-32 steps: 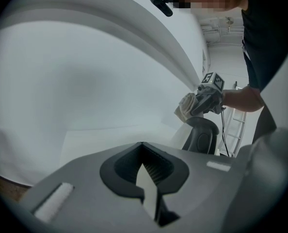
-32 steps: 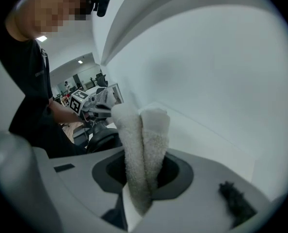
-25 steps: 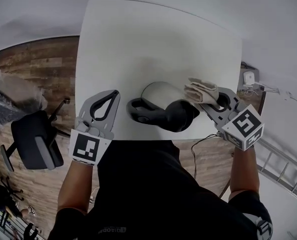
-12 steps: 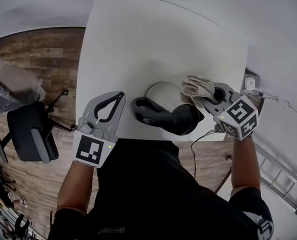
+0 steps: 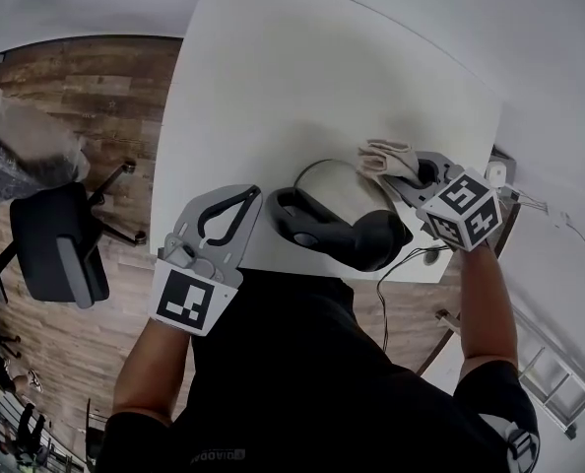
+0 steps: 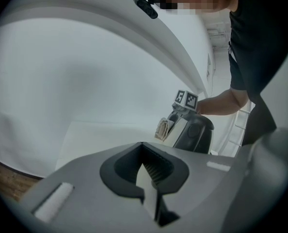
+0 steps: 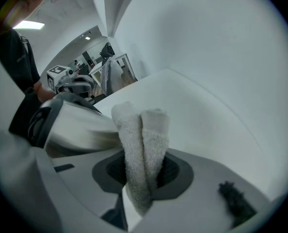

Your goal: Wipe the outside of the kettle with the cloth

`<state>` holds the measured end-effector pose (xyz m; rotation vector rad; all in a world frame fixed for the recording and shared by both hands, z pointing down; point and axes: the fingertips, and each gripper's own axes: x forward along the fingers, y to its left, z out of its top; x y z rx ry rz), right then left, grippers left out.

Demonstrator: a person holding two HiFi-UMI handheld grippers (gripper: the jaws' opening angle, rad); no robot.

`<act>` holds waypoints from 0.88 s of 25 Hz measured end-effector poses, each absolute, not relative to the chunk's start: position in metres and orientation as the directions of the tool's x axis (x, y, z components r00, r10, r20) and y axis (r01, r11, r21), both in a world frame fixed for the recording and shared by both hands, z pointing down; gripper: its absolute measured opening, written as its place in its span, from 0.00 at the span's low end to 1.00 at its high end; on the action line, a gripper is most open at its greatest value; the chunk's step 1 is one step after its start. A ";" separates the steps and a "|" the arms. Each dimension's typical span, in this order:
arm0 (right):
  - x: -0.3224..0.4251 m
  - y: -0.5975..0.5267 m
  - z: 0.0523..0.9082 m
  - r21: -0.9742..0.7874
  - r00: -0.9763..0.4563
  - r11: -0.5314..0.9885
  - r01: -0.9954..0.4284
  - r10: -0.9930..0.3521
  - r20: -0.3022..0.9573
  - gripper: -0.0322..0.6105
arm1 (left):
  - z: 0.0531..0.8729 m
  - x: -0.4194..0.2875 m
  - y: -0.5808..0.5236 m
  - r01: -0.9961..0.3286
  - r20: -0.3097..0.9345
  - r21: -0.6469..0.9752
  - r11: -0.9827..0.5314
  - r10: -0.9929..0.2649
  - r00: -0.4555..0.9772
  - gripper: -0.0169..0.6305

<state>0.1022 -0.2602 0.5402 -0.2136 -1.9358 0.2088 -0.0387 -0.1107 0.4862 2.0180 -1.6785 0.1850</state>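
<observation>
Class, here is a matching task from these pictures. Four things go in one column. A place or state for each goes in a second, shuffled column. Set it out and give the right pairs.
Things
1. kettle
2. cloth
3. left tool
4. chair

Place or state
A. on the wooden floor
B. shut, holding nothing
C. standing on the white table
D. clamped in the right tool

Pairs: 1-C, 2-D, 3-B, 4-A.

White bench (image 5: 273, 87). Wood-plank floor (image 5: 96, 97) to the left, black office chair (image 5: 56, 254) on it. White wall (image 5: 558, 57) right.
</observation>
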 end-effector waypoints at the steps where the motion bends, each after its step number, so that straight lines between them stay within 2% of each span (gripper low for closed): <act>1: 0.101 -0.261 0.545 -0.253 -0.358 0.966 0.047 0.253 0.899 0.20 | 0.487 -0.040 -0.109 -0.950 0.415 0.294 -0.103 -0.882 0.224 0.04; 9: 0.093 -0.261 0.586 -0.332 -0.305 0.942 0.045 0.330 0.893 0.20 | 0.492 -0.048 -0.102 -0.958 0.429 0.277 -0.079 -0.882 0.197 0.04; 22: 0.086 -0.259 0.622 -0.328 -0.209 0.940 0.091 0.340 0.917 0.20 | 0.495 -0.051 -0.089 -0.960 0.438 0.277 -0.036 -0.885 0.159 0.04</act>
